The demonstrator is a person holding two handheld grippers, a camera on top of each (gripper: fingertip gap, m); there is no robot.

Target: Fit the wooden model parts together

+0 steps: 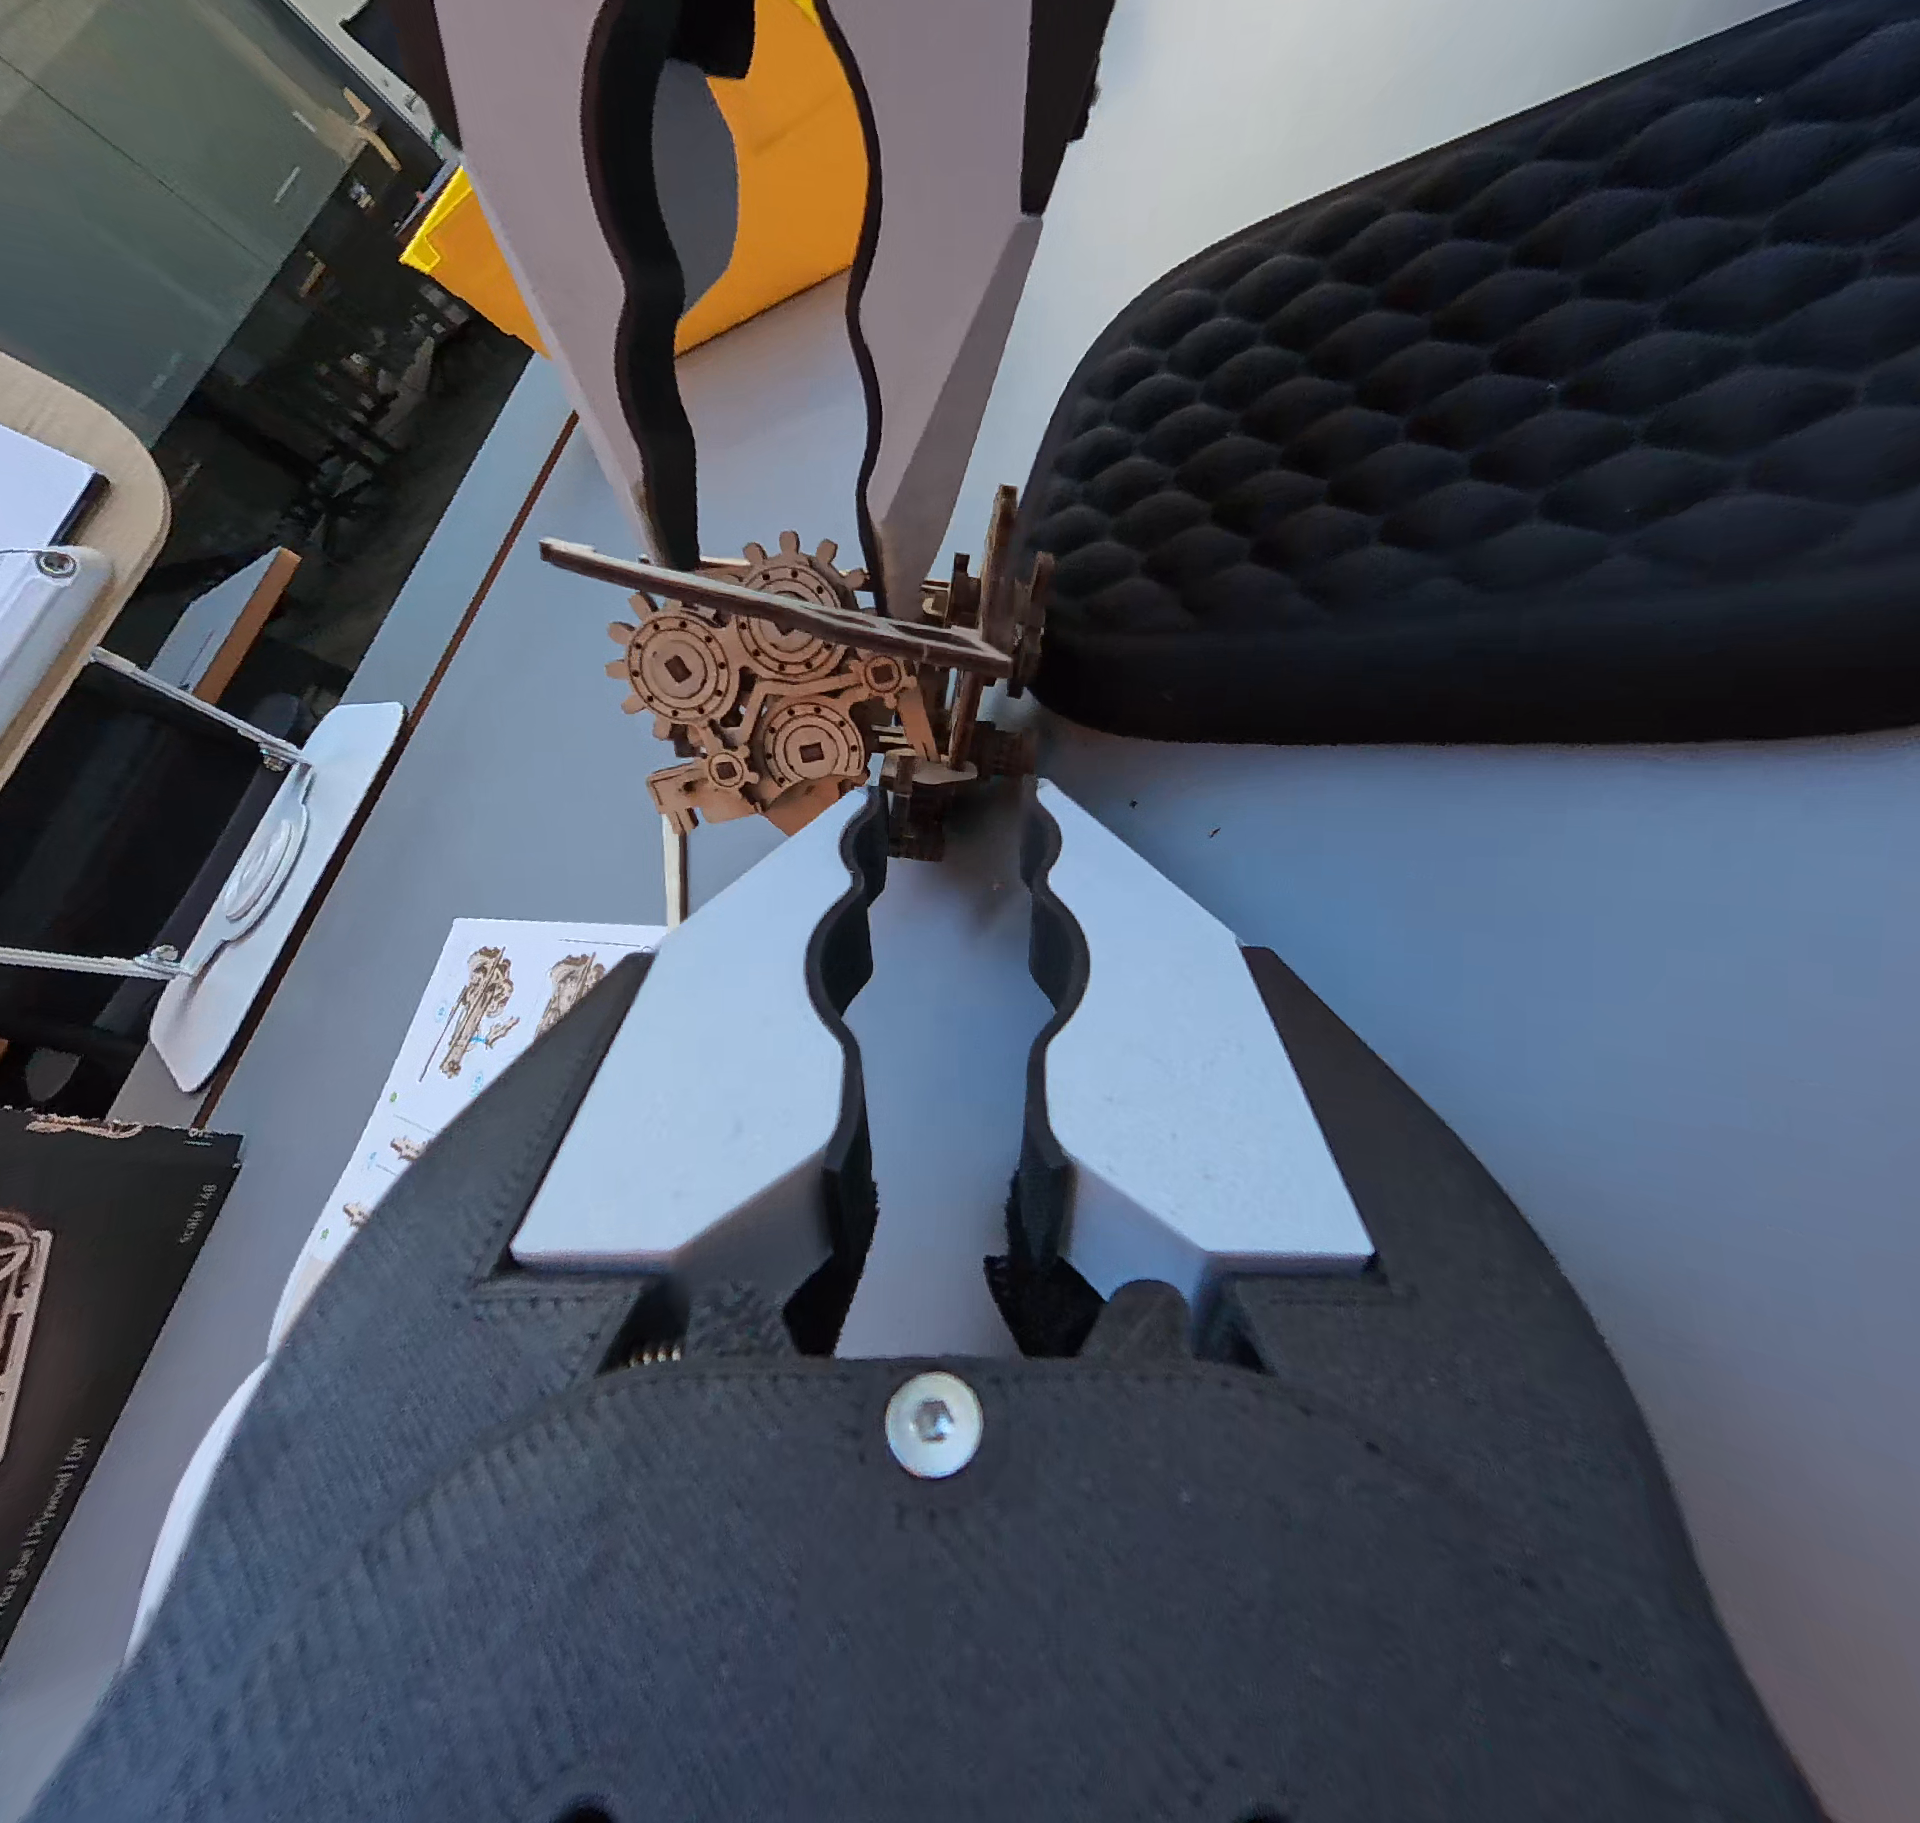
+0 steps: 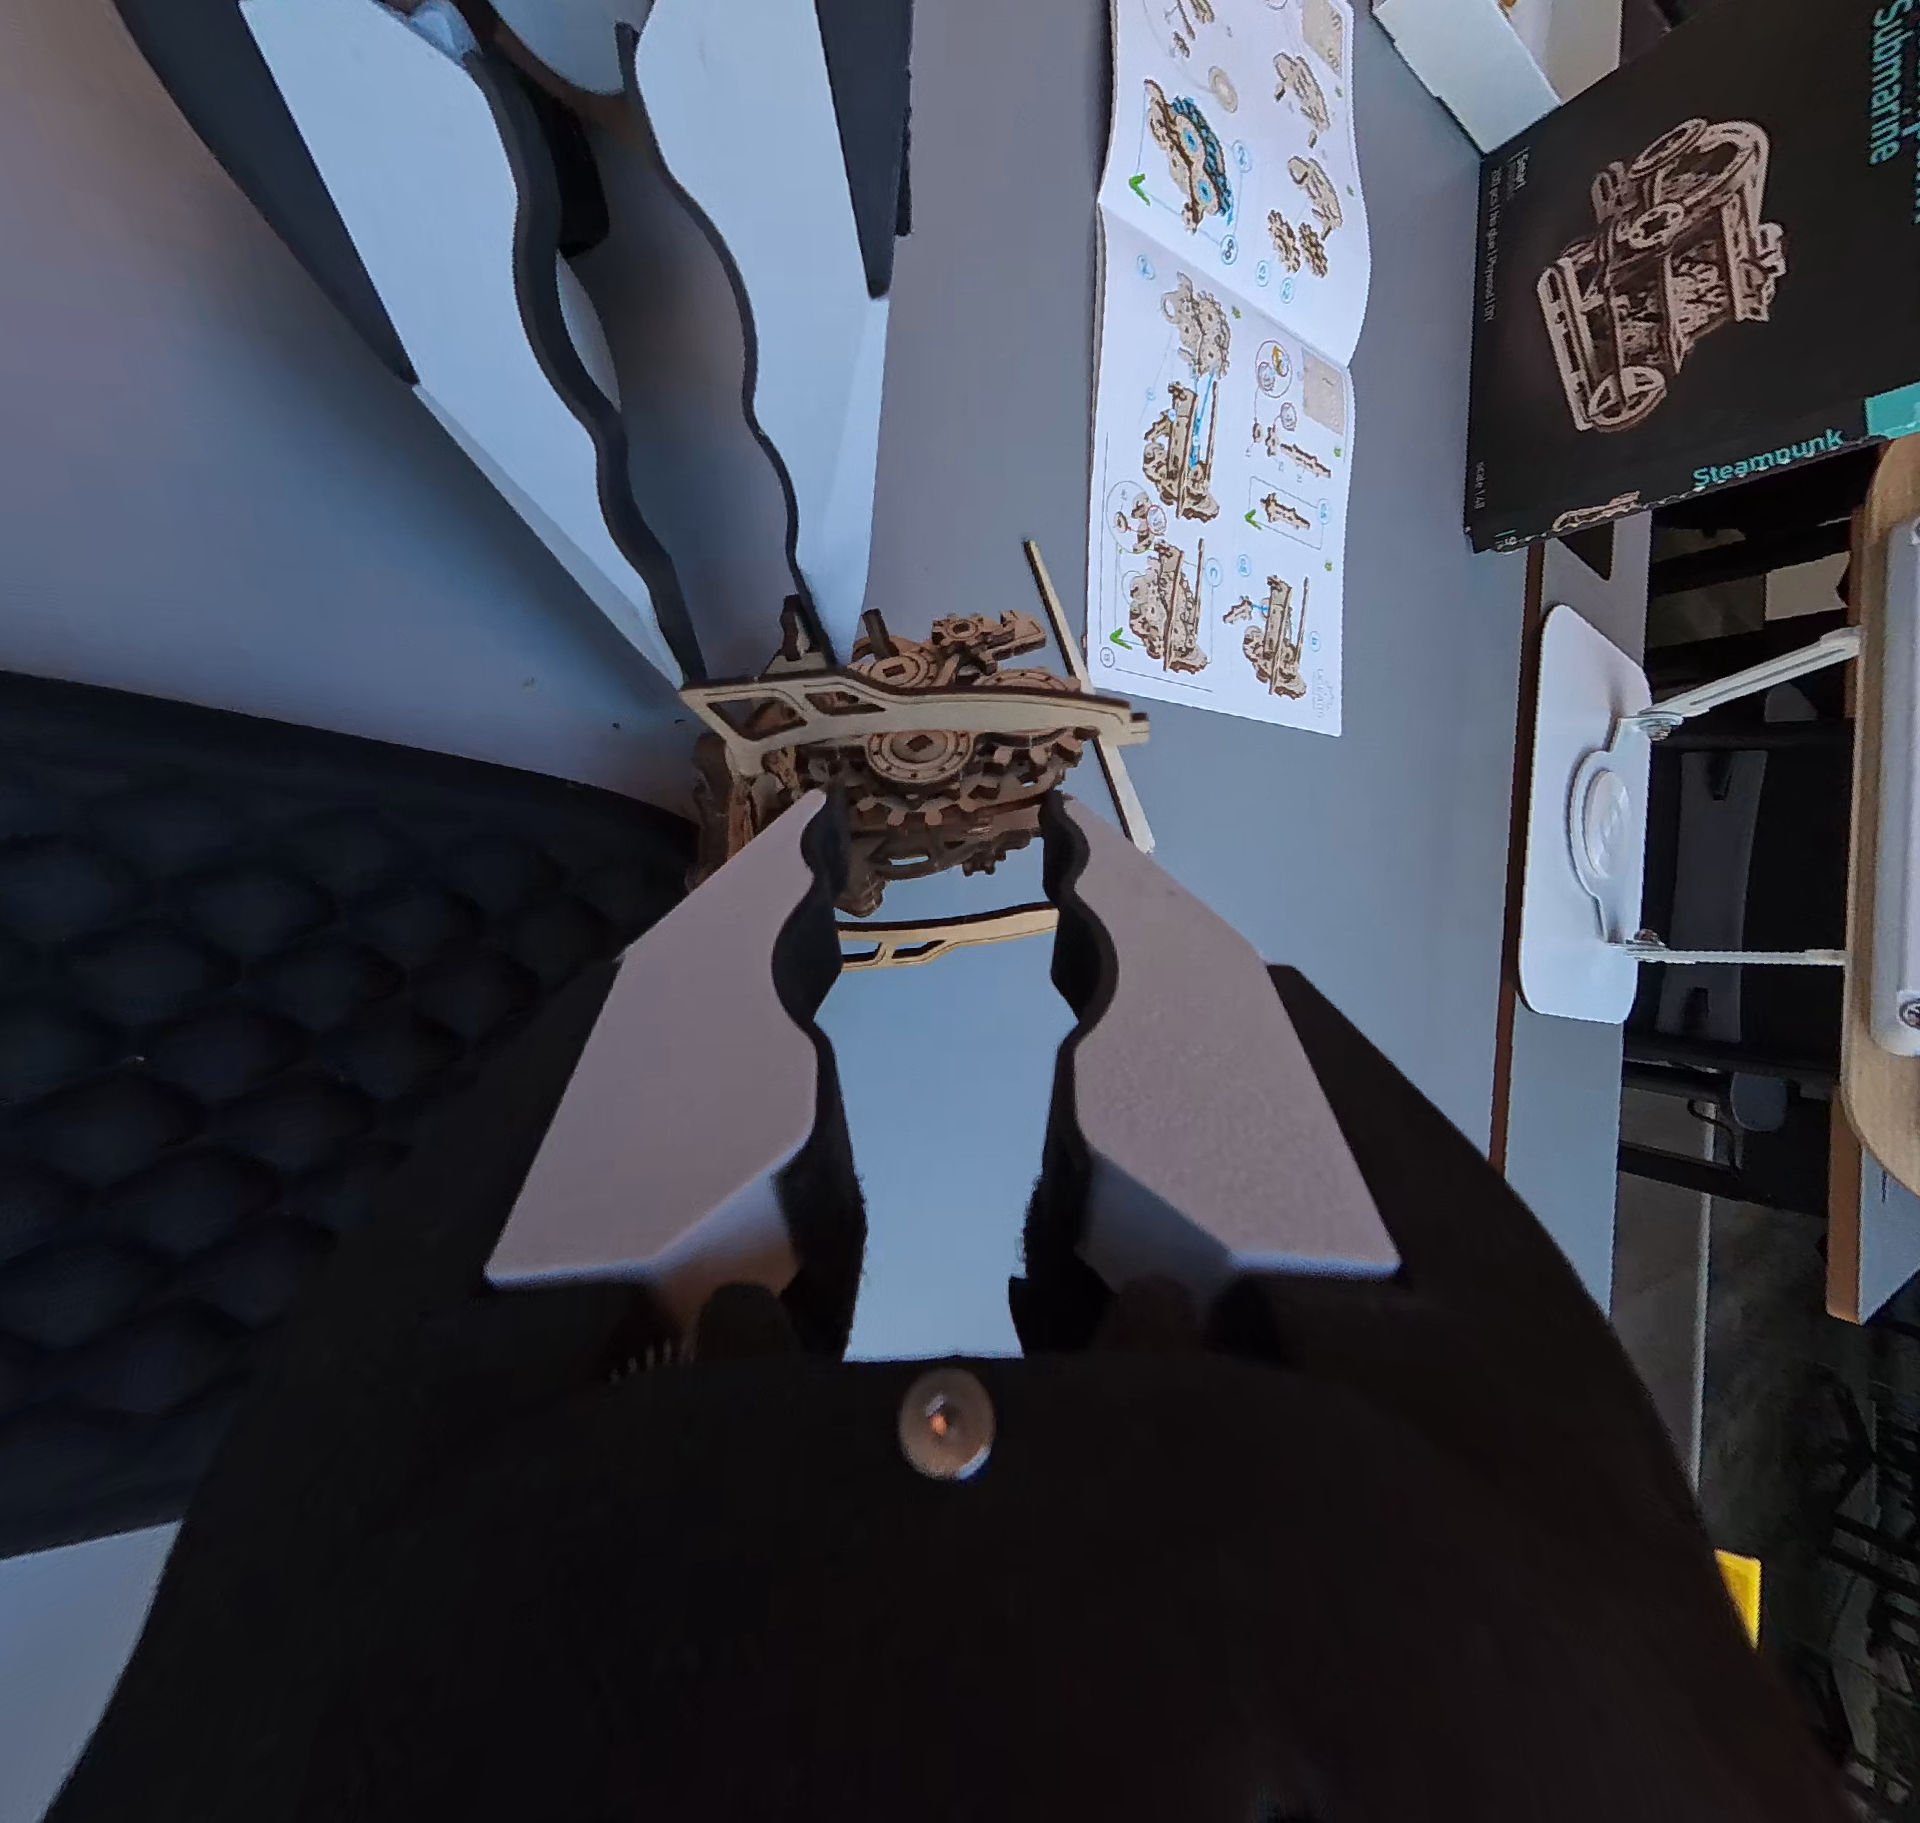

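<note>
A wooden gear model [image 1: 769, 693] is held just above the grey table [image 1: 1455, 942], at the edge of a black cushion. My left gripper [image 1: 961, 807] is closed on the model's dark end part, its jaws a narrow gap apart. In the right wrist view it comes in from the top [image 2: 753, 661]. My right gripper [image 2: 940, 807] is closed on the gear block [image 2: 925, 786], one finger on each side. A flat curved frame strip [image 2: 914, 708] lies across the model's far side. In the left wrist view the right gripper [image 1: 774, 558] reaches down from above.
A black quilted cushion [image 1: 1507, 371] covers the table beside the model. An open instruction booklet [image 2: 1226, 319], a thin wooden stick [image 2: 1091, 703], a black kit box [image 2: 1683, 267] and a white box [image 2: 1475, 17] lie nearby. A white stand base [image 2: 1579, 817] sits at the table edge. A yellow object [image 1: 769, 215] lies behind. About 5 cm separates my left fingertips from my right.
</note>
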